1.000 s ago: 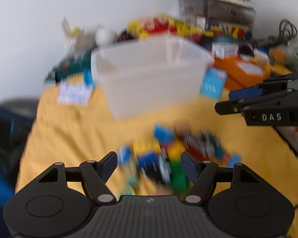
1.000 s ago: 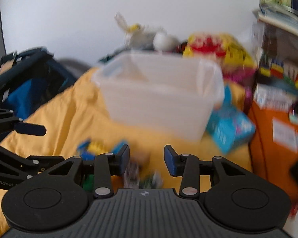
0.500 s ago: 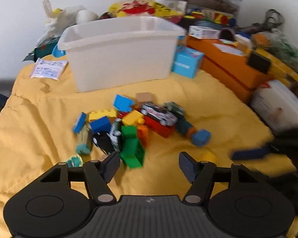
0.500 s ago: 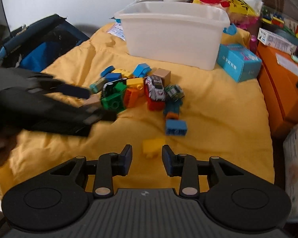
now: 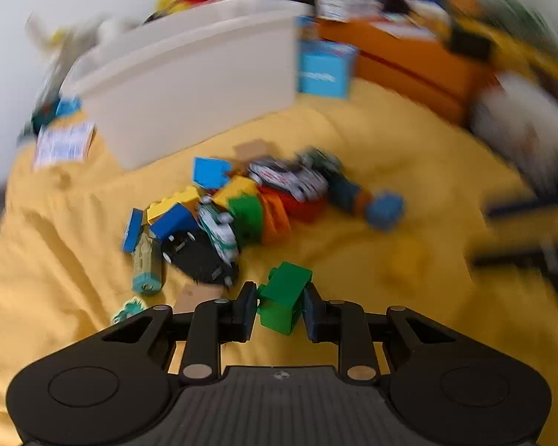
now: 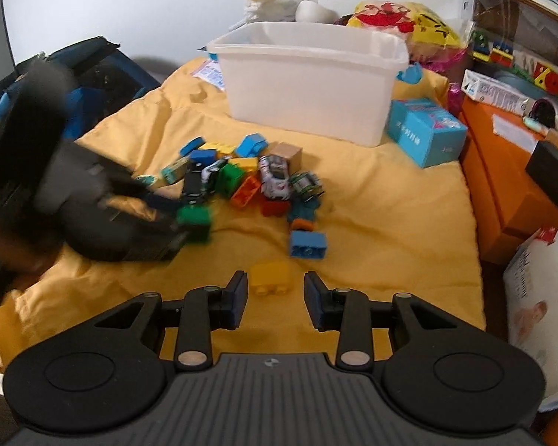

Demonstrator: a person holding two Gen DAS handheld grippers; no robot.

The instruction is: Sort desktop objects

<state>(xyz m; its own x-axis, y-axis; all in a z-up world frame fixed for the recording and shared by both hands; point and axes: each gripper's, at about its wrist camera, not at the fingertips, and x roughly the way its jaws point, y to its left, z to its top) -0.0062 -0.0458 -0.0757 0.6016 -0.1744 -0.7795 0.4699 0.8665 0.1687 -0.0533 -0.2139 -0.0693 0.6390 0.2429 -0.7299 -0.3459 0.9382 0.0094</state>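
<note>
My left gripper (image 5: 280, 310) is shut on a green brick (image 5: 283, 297), held just above the yellow cloth; it also shows in the right wrist view (image 6: 195, 223). A pile of coloured bricks and toy cars (image 6: 249, 180) lies in the middle of the cloth. A white plastic bin (image 6: 308, 78) stands behind it. My right gripper (image 6: 275, 301) is open, with a yellow brick (image 6: 271, 278) lying on the cloth just ahead between its fingers. A blue brick (image 6: 308, 244) lies beyond it.
A light blue box (image 6: 426, 132) stands right of the bin. An orange box (image 6: 517, 163) and cluttered shelves border the right side. A dark blue bag (image 6: 74, 74) sits at the left. The yellow cloth (image 6: 390, 223) covers the surface.
My left gripper has closed on the green brick at the near side of the pile. My right gripper has moved closer to the yellow brick and opened wider.
</note>
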